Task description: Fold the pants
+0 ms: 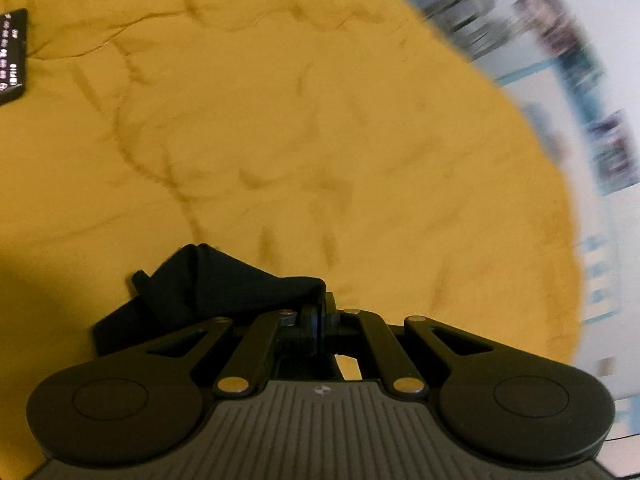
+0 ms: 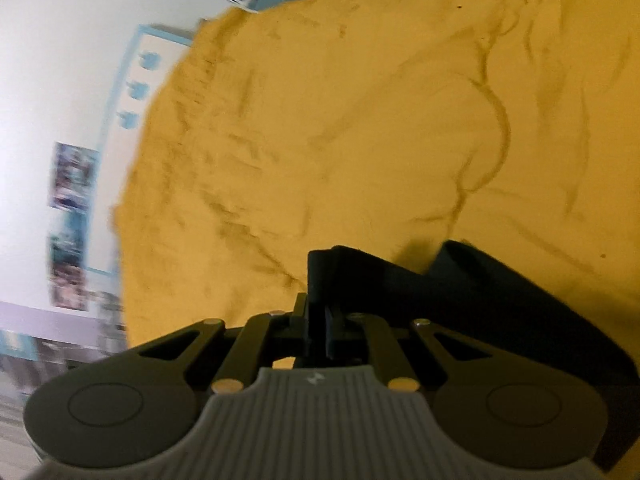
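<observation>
**Left wrist / right wrist: both tools clamped on the pants, held over the bed**

Left wrist view:
- Left tool (image 1: 319,314): fingers drawn together, pinching an edge of the black fabric pants (image 1: 208,284).
- Pants bunch up to the left of the pinch point, one fold peaking above the linkage, the rest trailing down-left behind the left linkage arm.
- Under it all, a wrinkled mustard-yellow bedspread (image 1: 280,120) fills most of the view. Whether the hanging cloth touches it can't be told from here.
- Flat black rectangular device with small white markings (image 1: 12,56) lies on the bedspread at the far left edge, well apart from the pants. Can't tell what it is.
- Right side: heavily motion-blurred white wall with pictures (image 1: 576,92); no detail readable.

Right wrist view:
- Right tool (image 2: 320,330): fingers closed, with a strip of the same pants (image 2: 500,308) caught between them.
- Cloth rises just above the fingertips, then runs right and down in a broad dark band with a rolled fold, passing behind the right linkage arm and out at the lower right.
- Bedspread (image 2: 360,120) behind, creased throughout.
- Left: white wall with blurred photos (image 2: 72,180) and a light-blue framed panel (image 2: 132,80).
</observation>
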